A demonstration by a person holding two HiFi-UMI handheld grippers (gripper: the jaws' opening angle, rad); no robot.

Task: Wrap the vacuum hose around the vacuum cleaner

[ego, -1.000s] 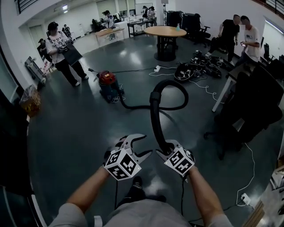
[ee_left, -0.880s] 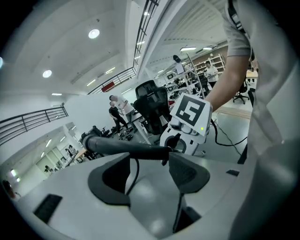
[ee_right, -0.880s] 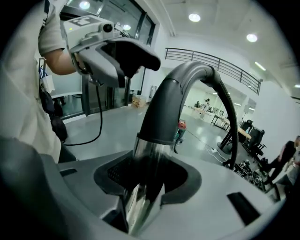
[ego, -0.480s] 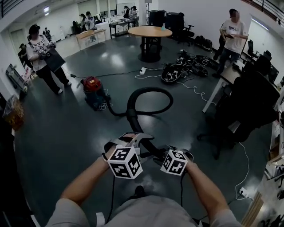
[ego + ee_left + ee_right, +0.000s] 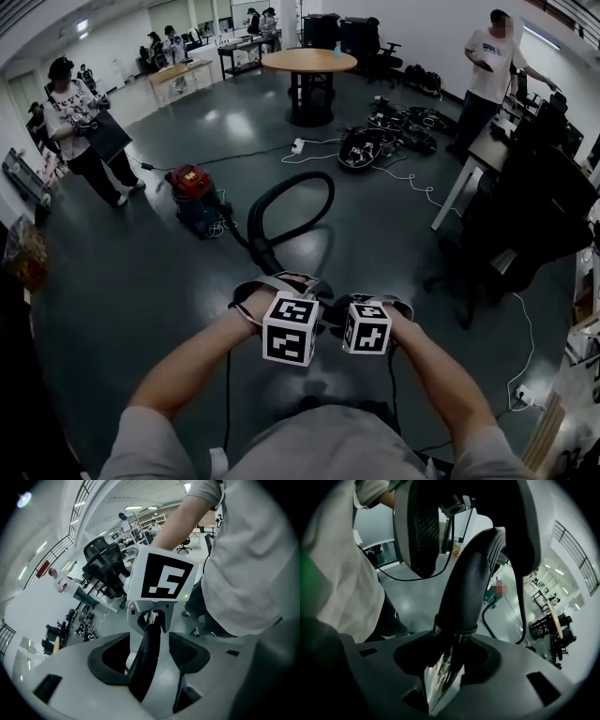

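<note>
The right hand-held gripper [image 5: 449, 667] is pinching the vacuum hose [image 5: 262, 251] at its end piece. In the right gripper view its dark jaws are pressing on a shiny chrome tube [image 5: 440, 677] that is mirroring the room. The grip is sitting just below the collar where a smooth, curved black plastic grip [image 5: 468, 583] is joining the metal.

The left hand-held gripper [image 5: 149, 660] is standing spread. Its pale jaws with their dark pads are lying on either side of that same black plastic grip. Slim gaps are showing between pads and plastic, so it is straddling the piece, not squeezing it.

In the head view the two are sitting side by side, nearly touching, low in front of the person. The left marker cube [image 5: 291, 330] and the right marker cube [image 5: 367, 328] are both facing upward. Beyond them the ribbed, matt black hose is arching into one open loop over the glossy dark floor [image 5: 141, 272]. It is ending at the vacuum cleaner [image 5: 190, 187], a squat canister with a red top, standing well apart toward the upper left.

Only the head view is showing the loop and the canister. Only the gripper views are showing the jaws on the chrome and around the plastic. The left gripper view is also looking straight at the right marker cube.
</note>
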